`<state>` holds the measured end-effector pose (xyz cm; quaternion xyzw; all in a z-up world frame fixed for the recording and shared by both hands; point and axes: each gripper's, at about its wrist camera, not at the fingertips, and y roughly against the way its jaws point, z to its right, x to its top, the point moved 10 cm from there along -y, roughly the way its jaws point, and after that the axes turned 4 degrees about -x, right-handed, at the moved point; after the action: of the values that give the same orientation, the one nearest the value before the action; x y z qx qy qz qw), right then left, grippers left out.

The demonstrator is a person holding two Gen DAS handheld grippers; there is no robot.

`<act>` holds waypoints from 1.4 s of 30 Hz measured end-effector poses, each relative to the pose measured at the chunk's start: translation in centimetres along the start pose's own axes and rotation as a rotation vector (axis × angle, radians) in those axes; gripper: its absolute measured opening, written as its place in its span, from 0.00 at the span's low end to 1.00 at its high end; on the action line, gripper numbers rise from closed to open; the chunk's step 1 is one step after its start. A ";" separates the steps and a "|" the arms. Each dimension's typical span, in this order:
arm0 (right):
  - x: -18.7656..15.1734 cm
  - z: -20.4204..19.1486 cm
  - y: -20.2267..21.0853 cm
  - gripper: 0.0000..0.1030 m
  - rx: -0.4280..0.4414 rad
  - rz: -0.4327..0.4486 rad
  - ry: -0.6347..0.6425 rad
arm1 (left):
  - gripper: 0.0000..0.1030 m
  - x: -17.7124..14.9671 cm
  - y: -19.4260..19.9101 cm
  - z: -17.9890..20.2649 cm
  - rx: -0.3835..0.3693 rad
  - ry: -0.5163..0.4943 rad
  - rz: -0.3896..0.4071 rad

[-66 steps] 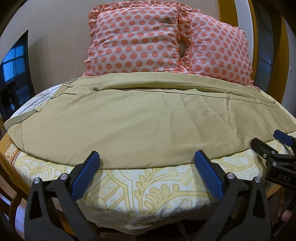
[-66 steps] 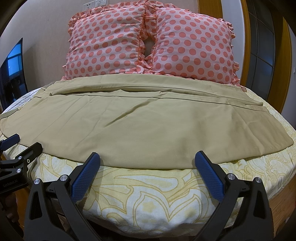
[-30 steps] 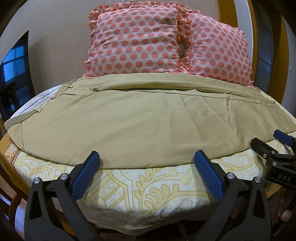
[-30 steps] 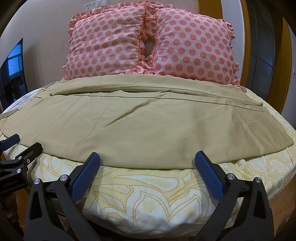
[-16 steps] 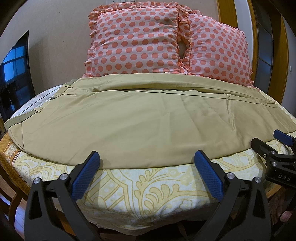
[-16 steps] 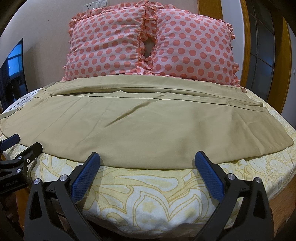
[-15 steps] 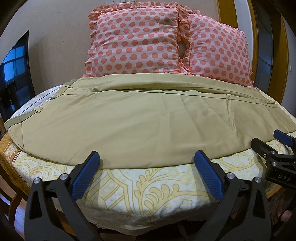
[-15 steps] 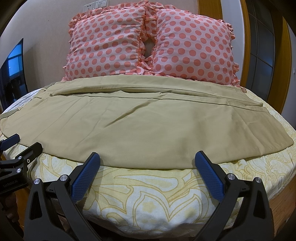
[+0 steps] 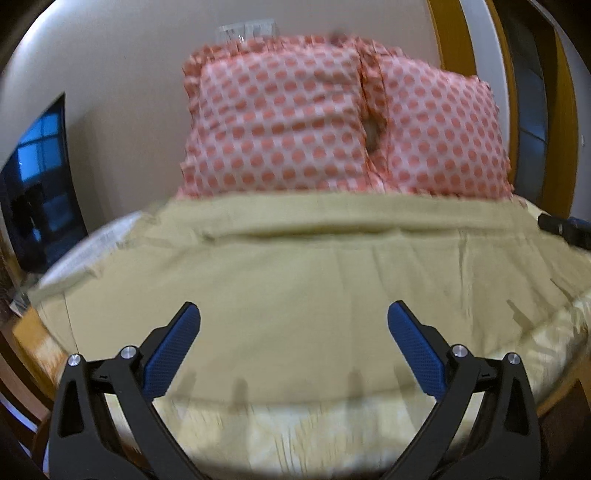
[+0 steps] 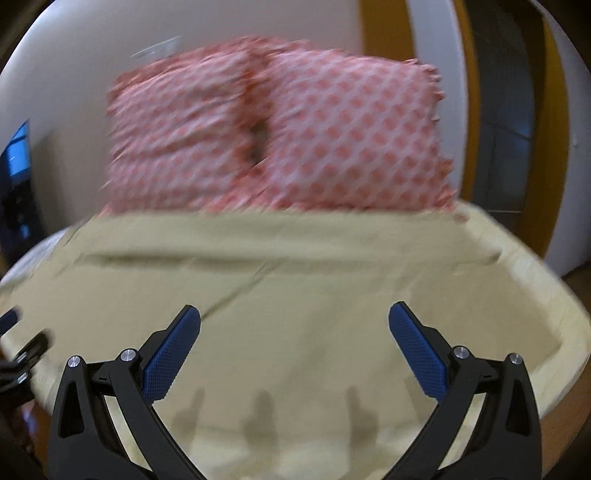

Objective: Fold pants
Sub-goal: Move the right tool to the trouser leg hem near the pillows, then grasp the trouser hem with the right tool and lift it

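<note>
My right claw (image 10: 294,325) hangs wide open above the tan pants (image 10: 288,295) spread on the bed (image 10: 535,295). Two dotted pillows (image 10: 295,136) at 12 o'clock; left claw (image 10: 14,343) at 9 o'clock.

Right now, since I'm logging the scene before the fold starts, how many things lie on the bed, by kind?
Khaki cotton pants: 1
Pink polka-dot ruffled pillows: 2
Black two-finger grippers with blue pads, both open, over the pants: 2, left and right
Total: 5

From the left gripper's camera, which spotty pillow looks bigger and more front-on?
The left pillow: it faces that camera broadly, while the right pillow beside it is angled away toward the wooden door frame.
</note>
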<state>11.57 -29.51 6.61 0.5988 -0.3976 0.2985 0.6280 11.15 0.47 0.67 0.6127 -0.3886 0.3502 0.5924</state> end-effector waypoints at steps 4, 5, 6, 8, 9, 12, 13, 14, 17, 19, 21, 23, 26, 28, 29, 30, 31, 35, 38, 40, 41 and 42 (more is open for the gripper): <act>4.8 7.0 -9.2 0.99 -0.149 -0.084 -0.113 | 0.98 3.8 -2.3 -0.2 0.052 -0.004 0.044; 5.4 8.9 -11.4 0.97 -0.188 -0.112 -0.150 | 0.98 4.5 -2.8 -0.1 0.055 -0.005 0.046; 6.1 11.1 -14.6 0.94 -0.215 -0.160 -0.216 | 0.98 5.2 -3.6 0.0 0.057 -0.006 0.045; 6.6 13.6 -18.7 0.73 -0.254 -0.231 -0.298 | 0.98 6.2 -4.8 0.1 0.064 -0.006 0.047; 6.8 15.3 -21.6 0.71 -0.285 -0.281 -0.355 | 0.98 6.7 -5.6 0.1 0.068 -0.009 0.046; 7.3 18.0 -26.5 0.69 -0.337 -0.337 -0.467 | 0.98 7.1 -7.3 0.3 0.049 -0.004 0.027; 7.5 18.7 -27.6 0.69 -0.365 -0.348 -0.477 | 0.98 7.0 -7.7 0.3 0.036 0.004 0.018; 7.7 19.4 -28.5 0.69 -0.398 -0.357 -0.485 | 0.98 6.9 -8.1 0.3 0.019 0.015 0.006; 7.6 21.3 -31.1 0.69 -0.451 -0.383 -0.538 | 0.98 6.6 -8.8 0.1 -0.013 0.048 -0.016; 7.2 22.0 -31.9 0.69 -0.482 -0.397 -0.532 | 0.98 6.5 -9.1 -0.1 -0.028 0.066 -0.020; 7.1 22.2 -32.3 0.62 -0.524 -0.399 -0.480 | 0.98 6.5 -9.2 0.0 -0.036 0.072 -0.025; 6.7 22.6 -32.2 0.34 -0.528 -0.375 -0.461 | 0.98 6.3 -9.3 0.0 -0.048 0.078 -0.032; 5.9 23.1 -31.7 0.13 -0.435 -0.338 -0.526 | 0.98 6.2 -9.3 -0.3 -0.048 0.096 -0.033; 5.0 23.5 -30.6 0.08 -0.383 -0.314 -0.556 | 0.98 6.2 -9.2 -0.6 -0.044 0.108 -0.026; 4.7 23.6 -29.9 0.07 -0.361 -0.296 -0.568 | 0.98 6.2 -9.1 -0.6 -0.041 0.110 -0.021; 4.3 23.7 -29.0 0.07 -0.341 -0.277 -0.577 | 0.98 6.3 -8.9 -0.7 -0.036 0.112 -0.012; 3.7 23.8 -27.7 0.06 -0.315 -0.253 -0.592 | 0.98 6.4 -8.7 -0.8 -0.031 0.113 -0.001; 1.2 24.3 -24.1 0.05 -0.217 -0.210 -0.653 | 0.98 6.5 -7.8 -0.8 -0.014 0.101 0.020; 0.3 23.3 -22.4 0.05 -0.141 -0.195 -0.717 | 0.98 6.7 -7.3 -0.6 -0.015 0.092 0.018; 0.0 23.1 -22.1 0.06 -0.089 -0.203 -0.773 | 0.98 6.8 -7.0 -0.6 -0.013 0.094 0.020; 0.3 23.1 -22.1 0.07 -0.072 -0.210 -0.801 | 0.98 7.0 -6.9 -0.5 -0.012 0.091 0.019; 0.5 23.4 -22.7 0.09 -0.057 -0.211 -0.827 | 0.98 7.1 -6.7 -0.5 -0.011 0.088 0.019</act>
<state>27.82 -55.05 -5.46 0.6876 -0.5608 -0.0439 0.4591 20.31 0.51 3.95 0.5898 -0.3700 0.3801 0.6090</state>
